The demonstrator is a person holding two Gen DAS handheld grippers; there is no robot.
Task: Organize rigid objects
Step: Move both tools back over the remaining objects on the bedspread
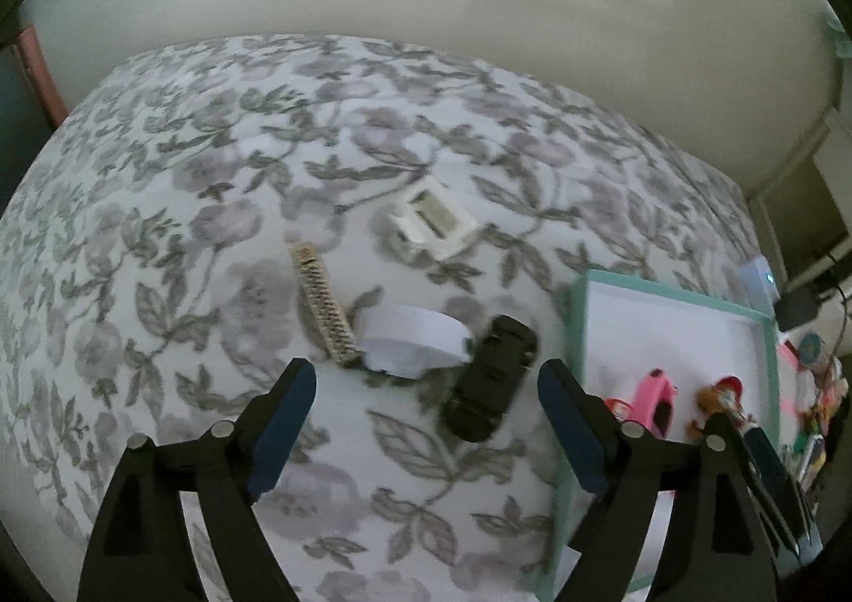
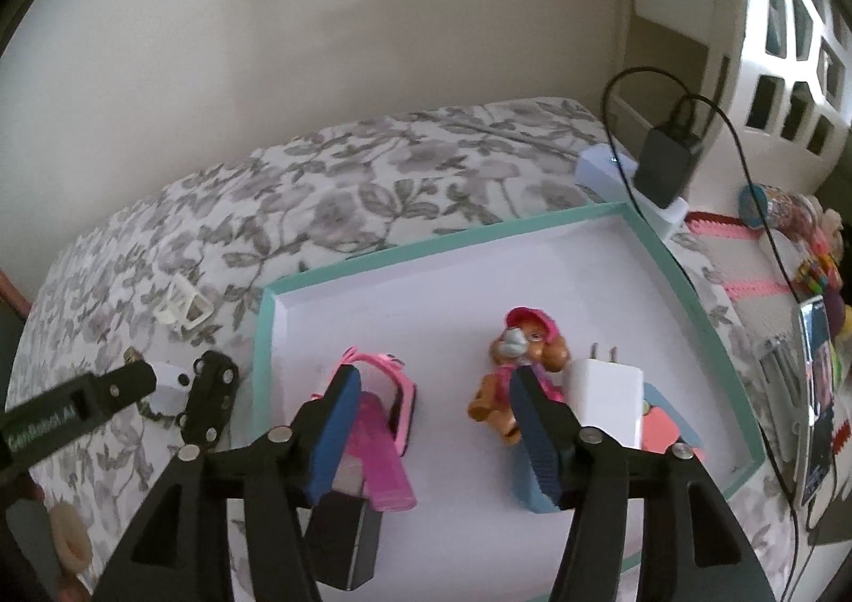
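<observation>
On the floral bedspread lie a black clip-like part [image 1: 487, 381], a white tape roll [image 1: 412, 338], a glittery beige strip [image 1: 323, 303] and a white plastic holder [image 1: 432, 221]. My left gripper [image 1: 426, 434] is open and empty, just short of the black part. A teal-rimmed white tray [image 2: 463, 234] holds a pink toy car [image 2: 396, 397], a pup figure [image 2: 519, 362], a white charger [image 2: 607, 400] and a pink lighter [image 2: 381, 458]. My right gripper [image 2: 434, 434] is open and empty above the tray, between the car and the figure.
A black adapter with its cable [image 2: 665, 160] sits on a white box [image 2: 601, 165] beyond the tray. A phone [image 2: 817, 400] and colourful toys [image 2: 814, 261] lie to the right. A white shelf [image 2: 788, 32] stands at the back right. The wall is behind the bed.
</observation>
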